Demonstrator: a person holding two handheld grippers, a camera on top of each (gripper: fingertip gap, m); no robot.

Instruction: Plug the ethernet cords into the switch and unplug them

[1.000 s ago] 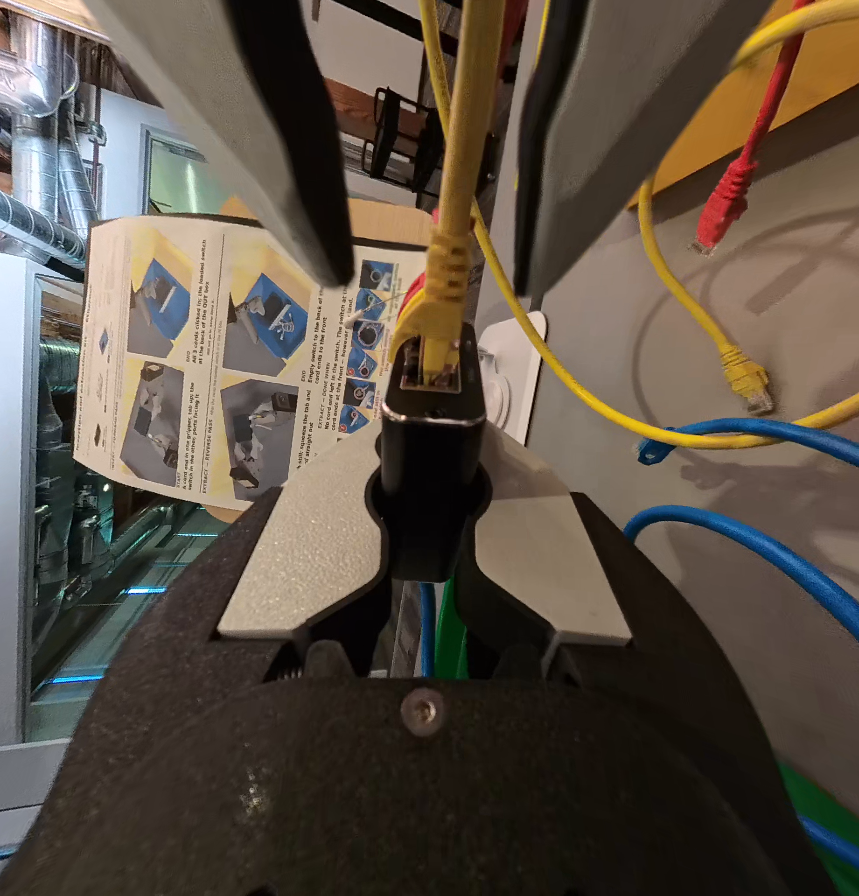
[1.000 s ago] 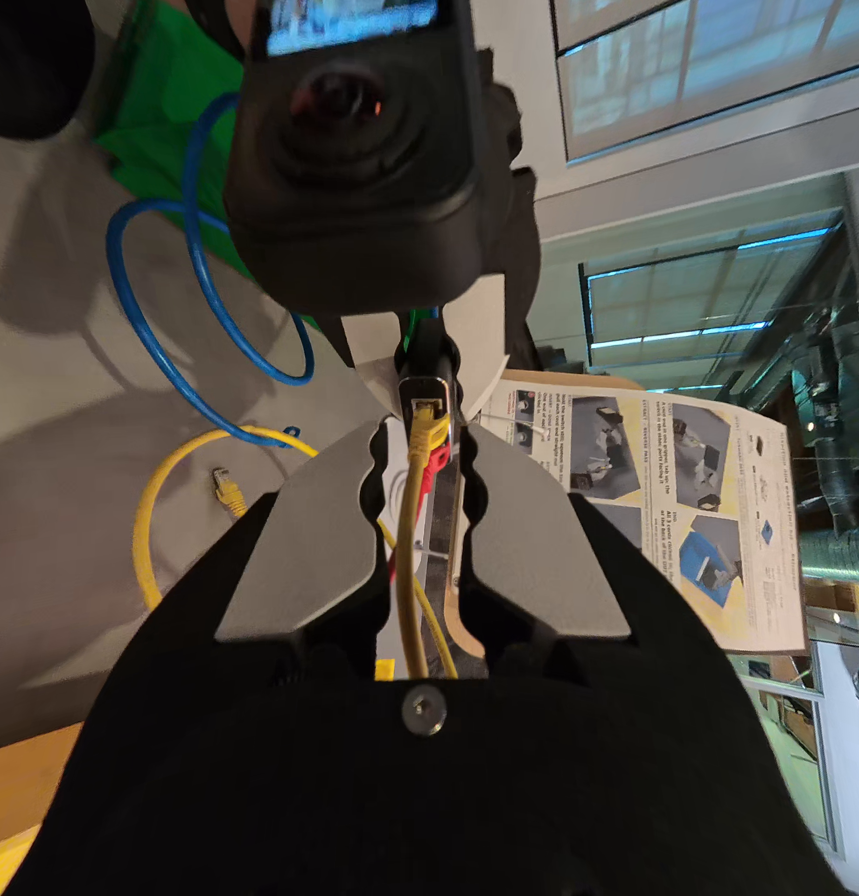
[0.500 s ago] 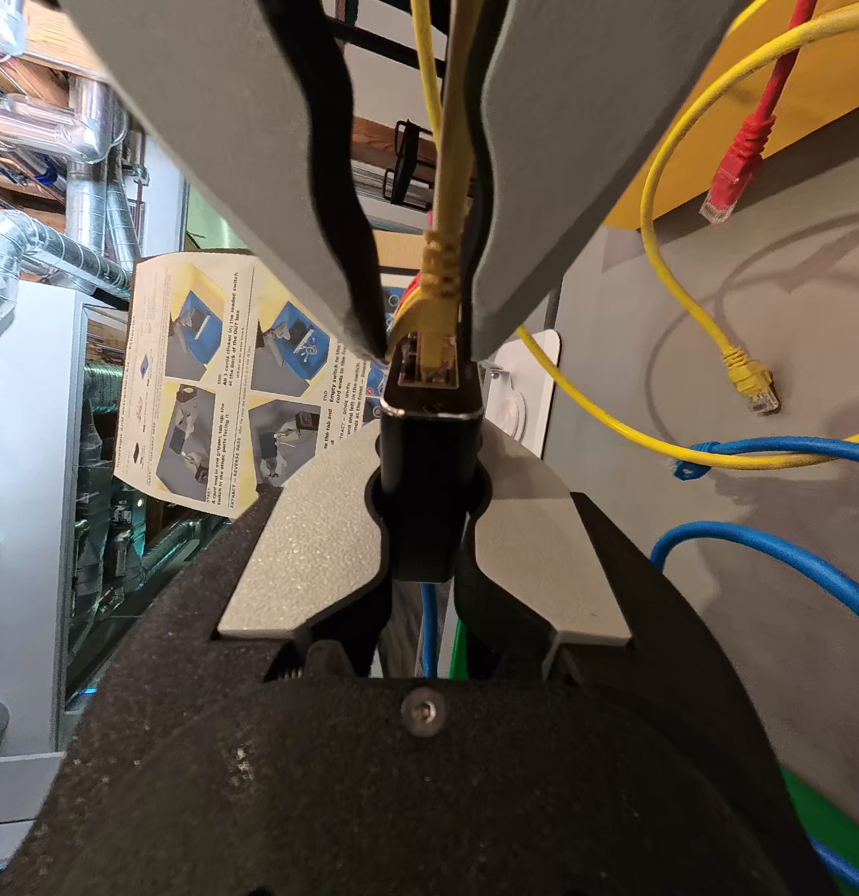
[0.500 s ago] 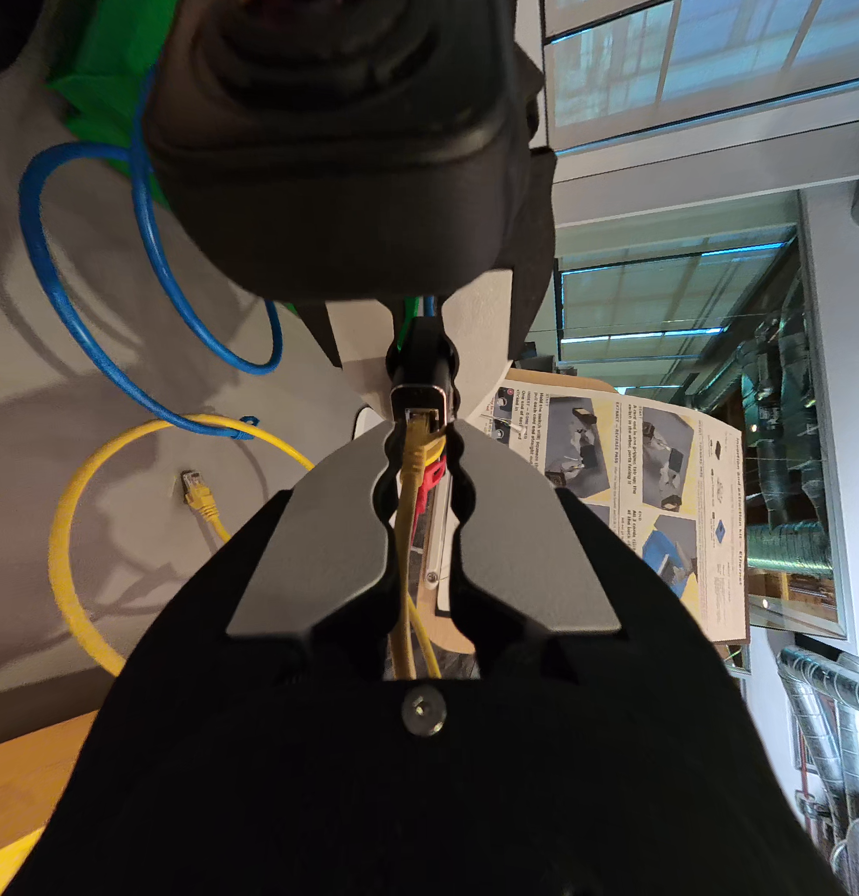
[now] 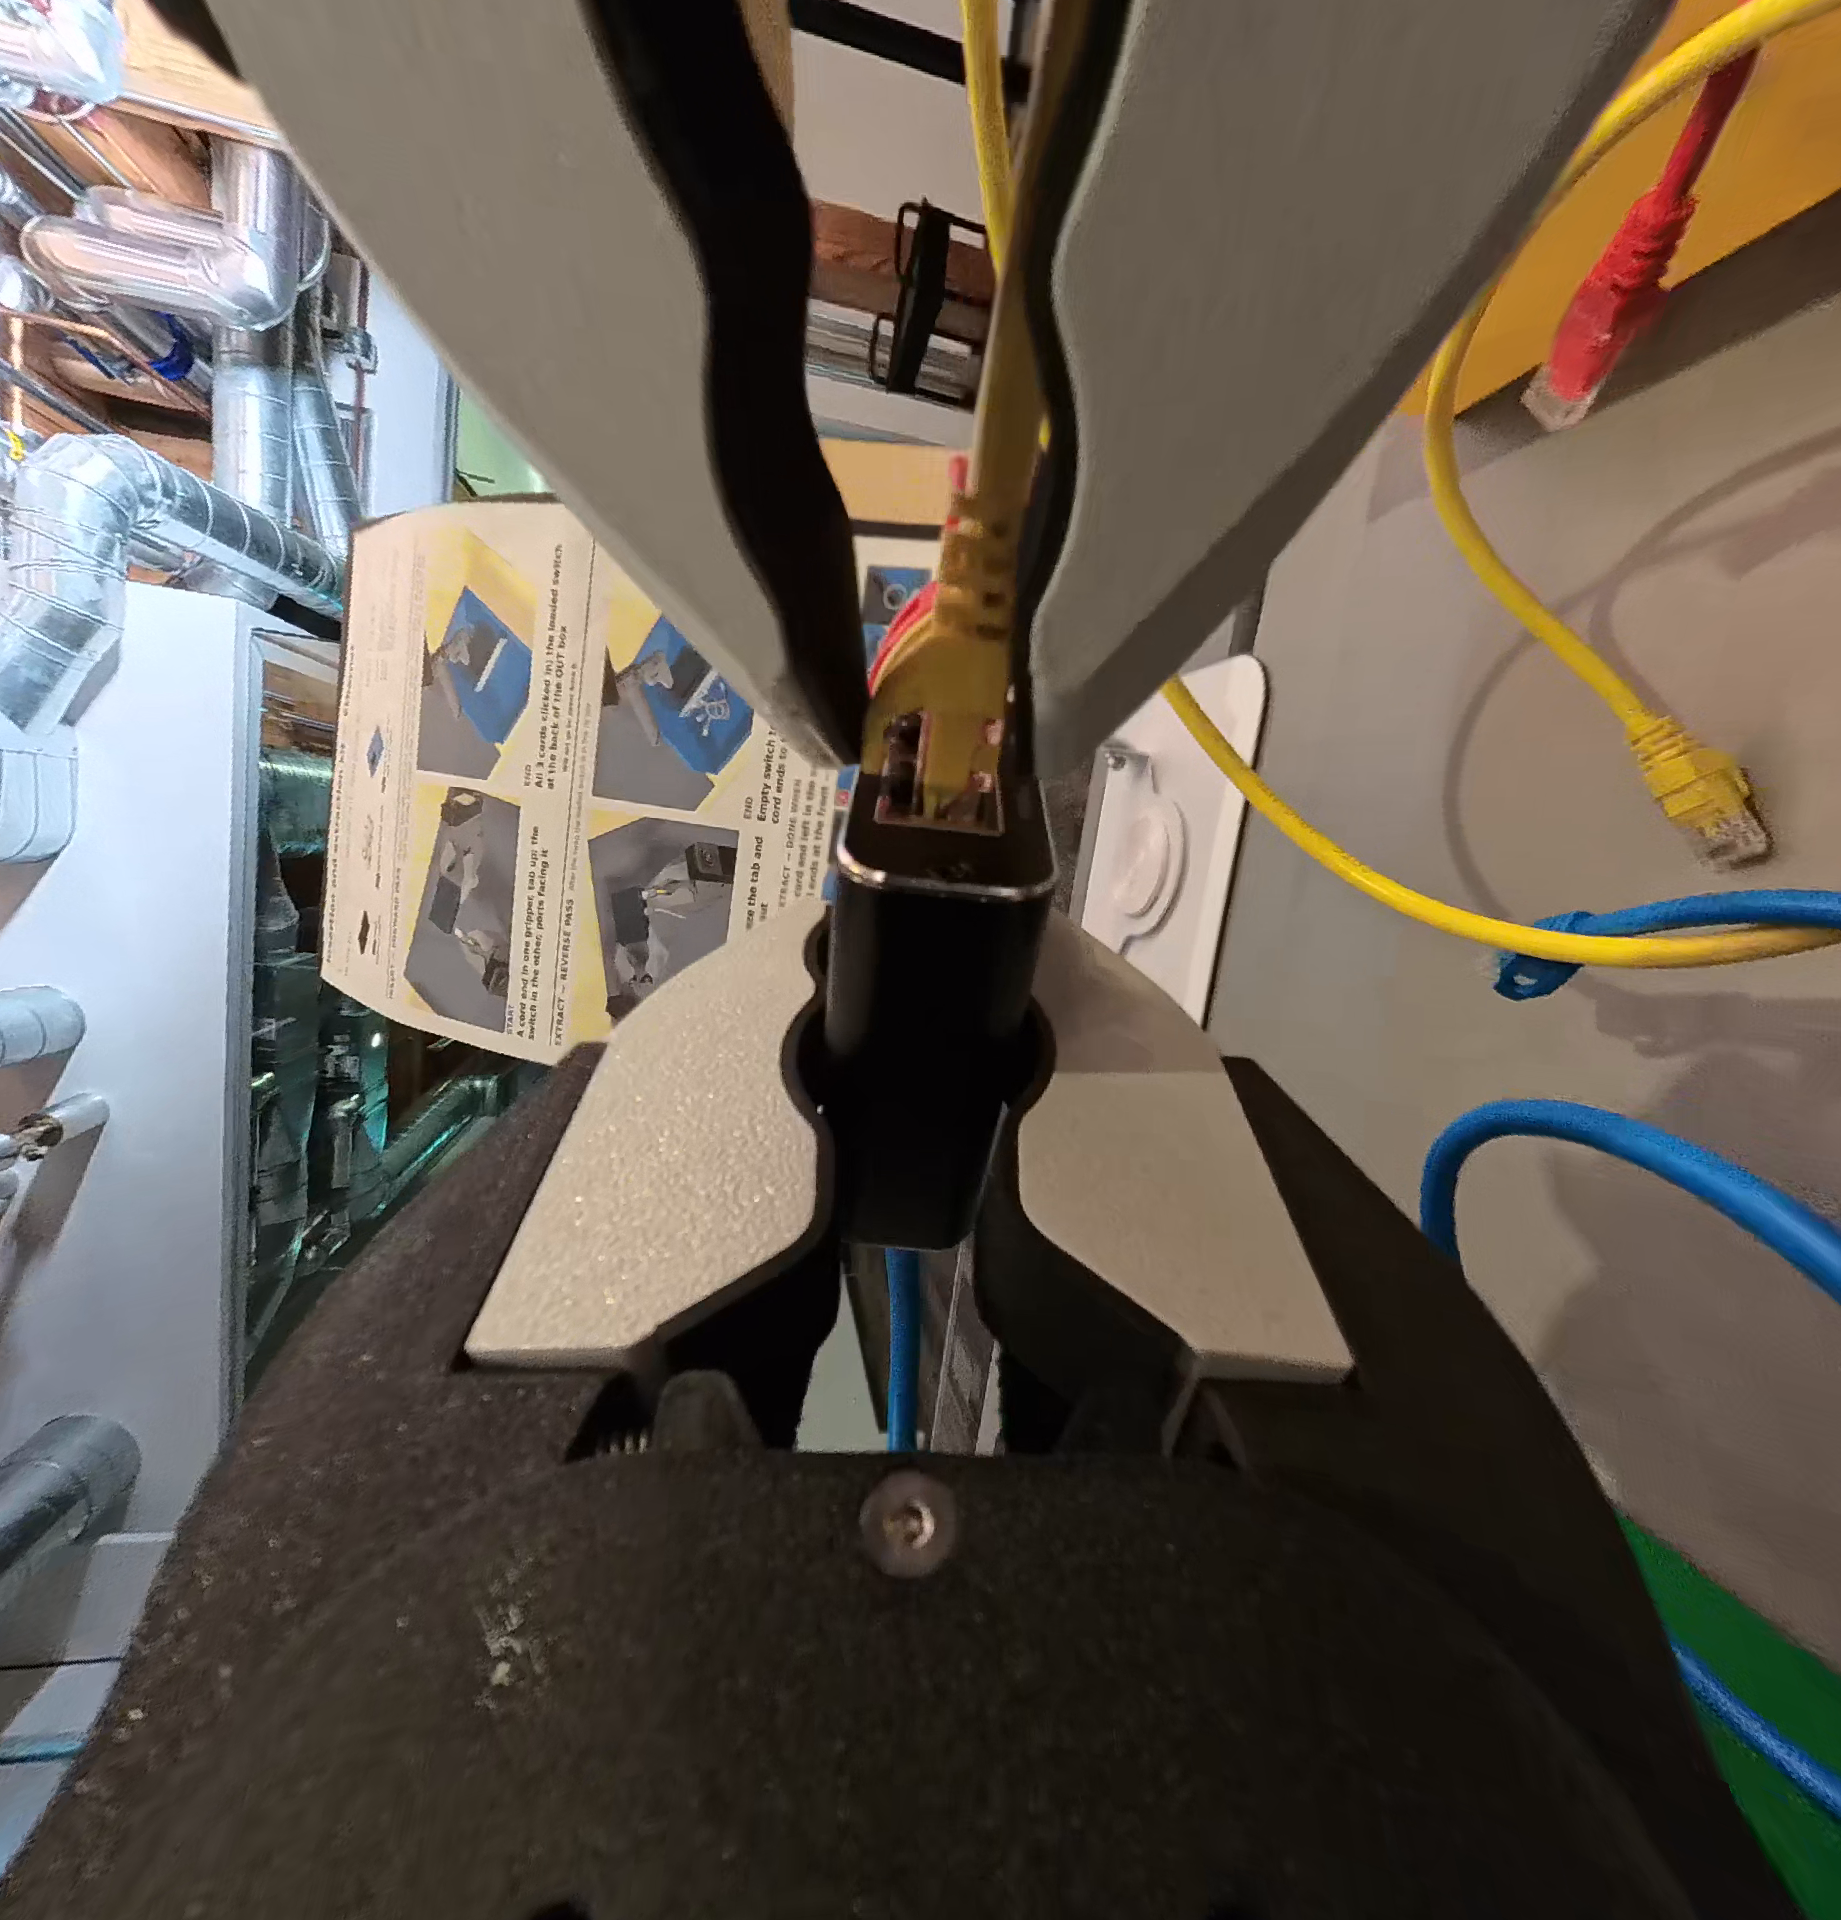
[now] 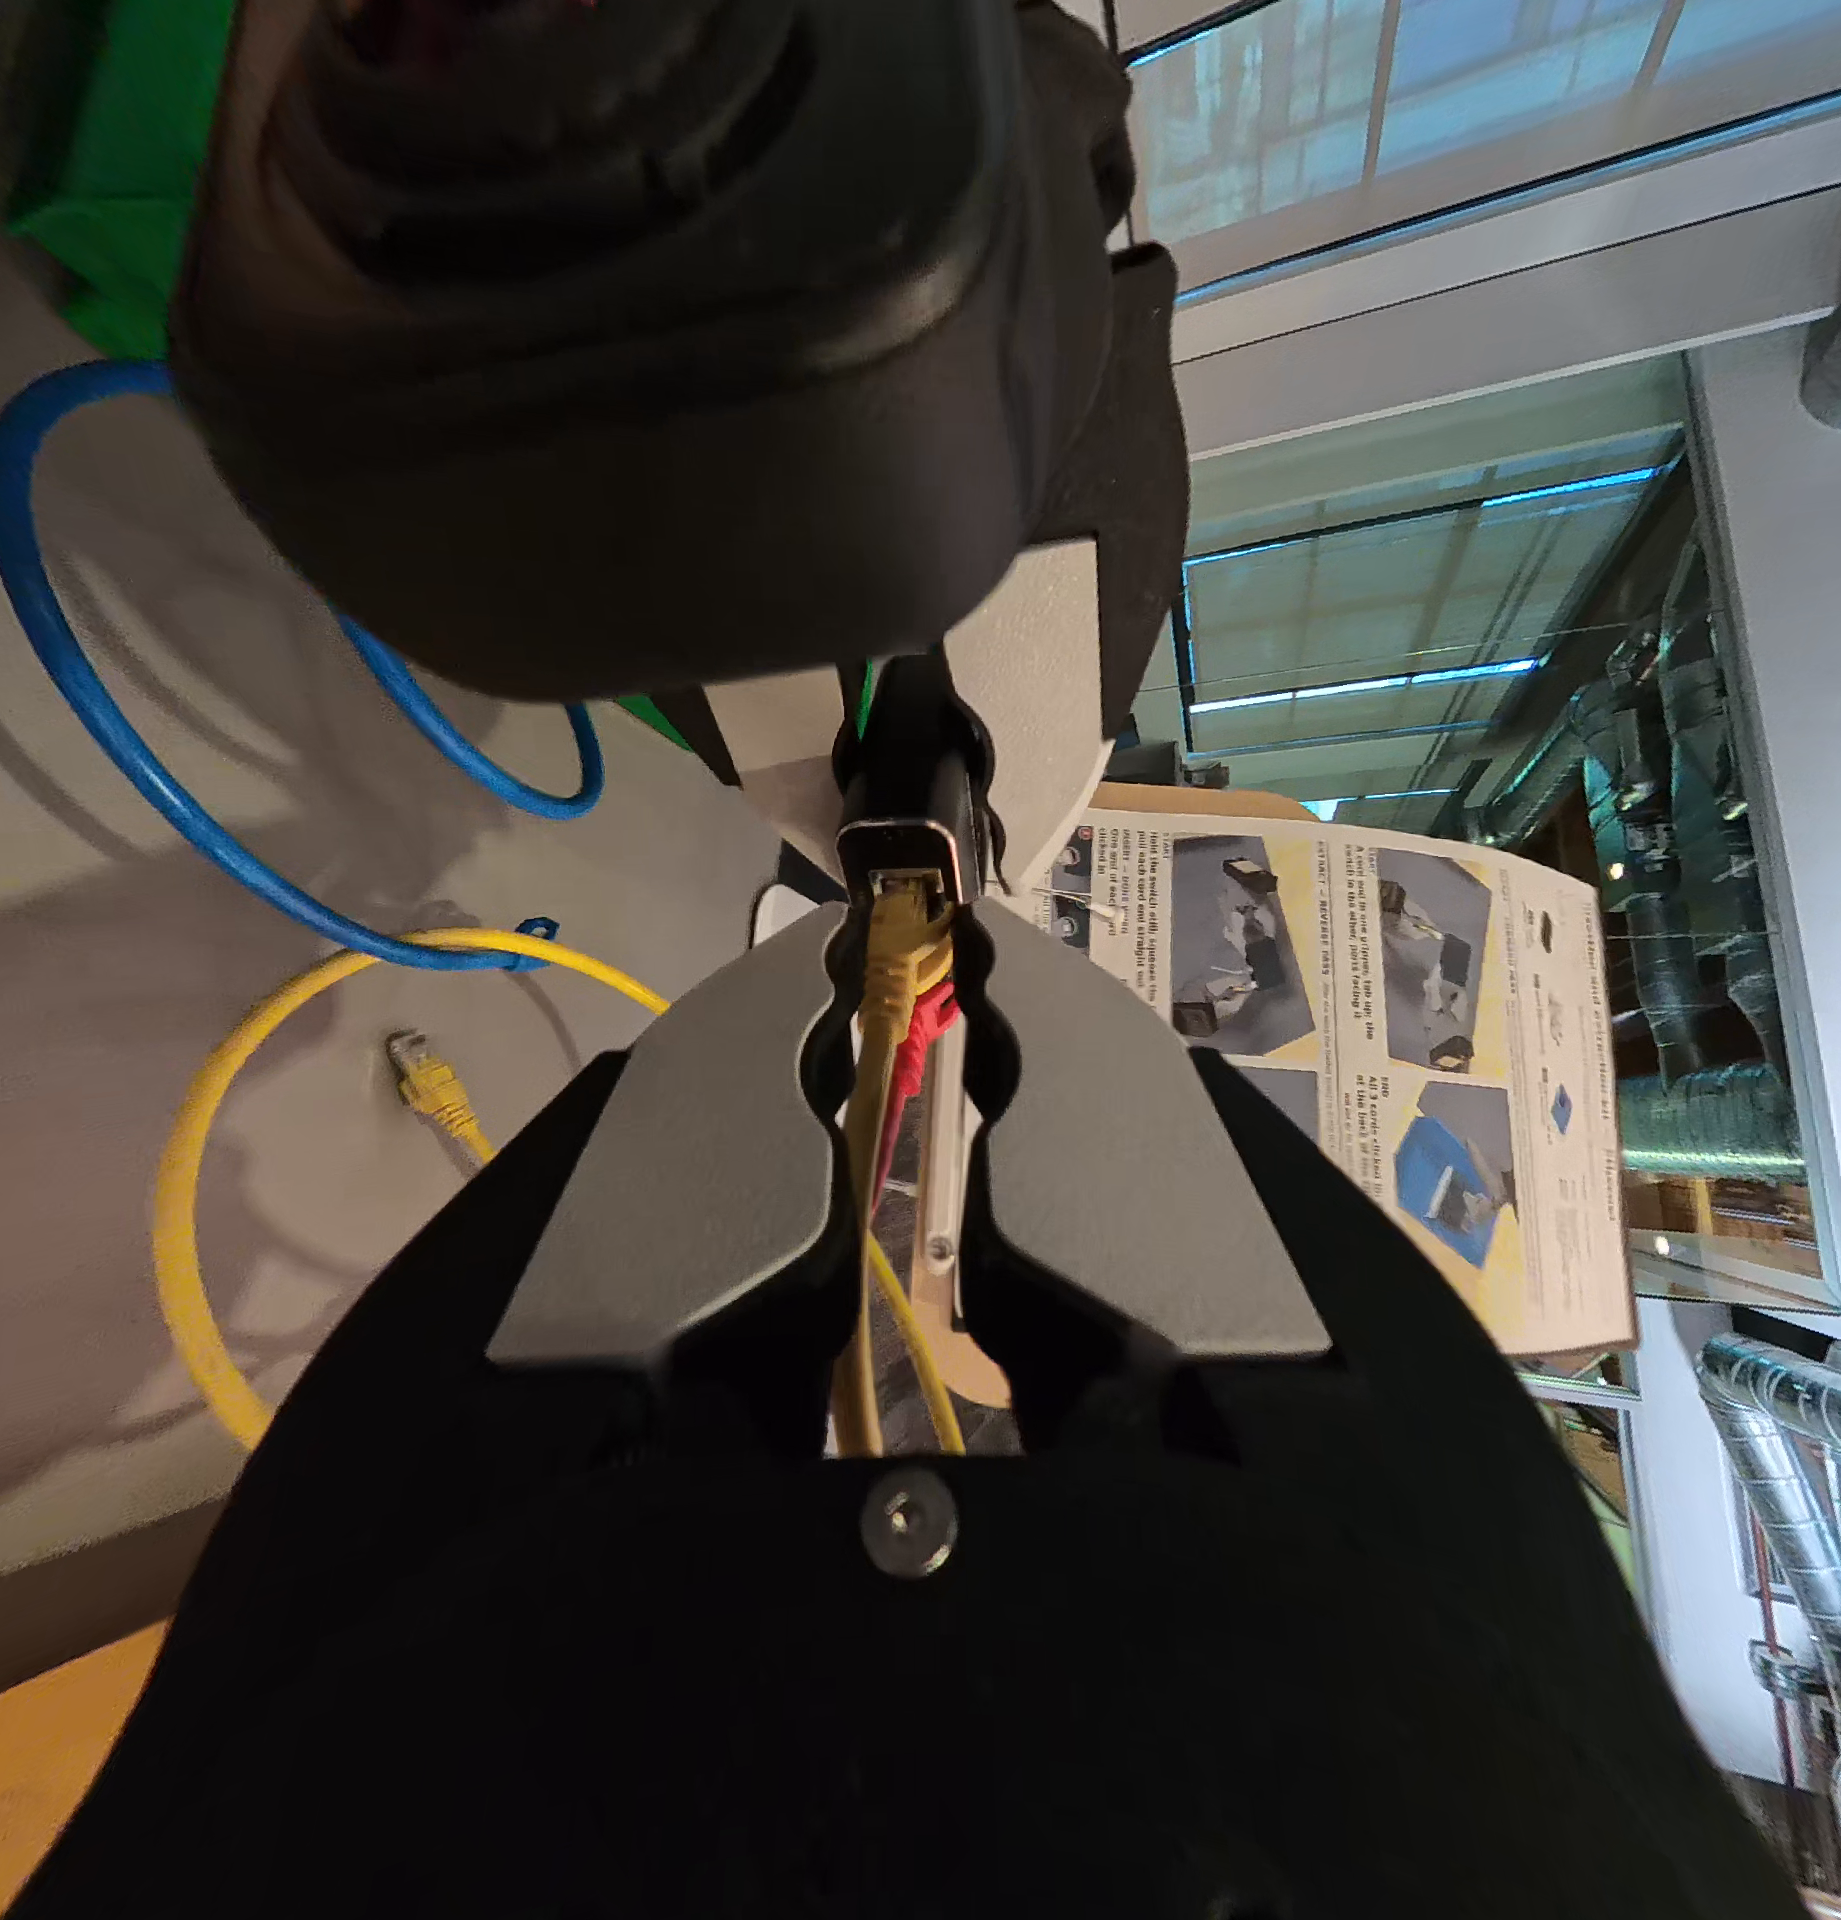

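My left gripper (image 5: pixel 937 966) is shut on the small black switch (image 5: pixel 937 1039) and holds it ports-forward off the grey table. A yellow cord's plug (image 5: pixel 947 644) sits in a port, with a red plug (image 5: pixel 895 644) in the port beside it. My right gripper (image 6: pixel 900 920) faces the switch (image 6: pixel 905 821) head-on. Its grey fingers (image 6: pixel 708 1122) are closed on the yellow plug (image 6: pixel 895 956) right at the port, and the red plug (image 6: pixel 926 1023) lies between them too. In the left wrist view those fingers (image 5: pixel 542 312) reach in from above and flank the plug.
On the grey table (image 5: pixel 1518 1091) lie a loose yellow plug (image 5: pixel 1695 800), a loose red plug (image 5: pixel 1612 301), blue cord loops (image 5: pixel 1622 1174) and a green patch (image 5: pixel 1778 1714). A printed instruction sheet (image 5: pixel 480 779) stands behind, beside a white plate (image 5: pixel 1176 831). About 6 centimeters separates my left fingertips from my right.
My right gripper has moved along the yellow cord up to the switch. Its fingers have closed in from wide apart onto the plug. The left gripper still holds the switch.
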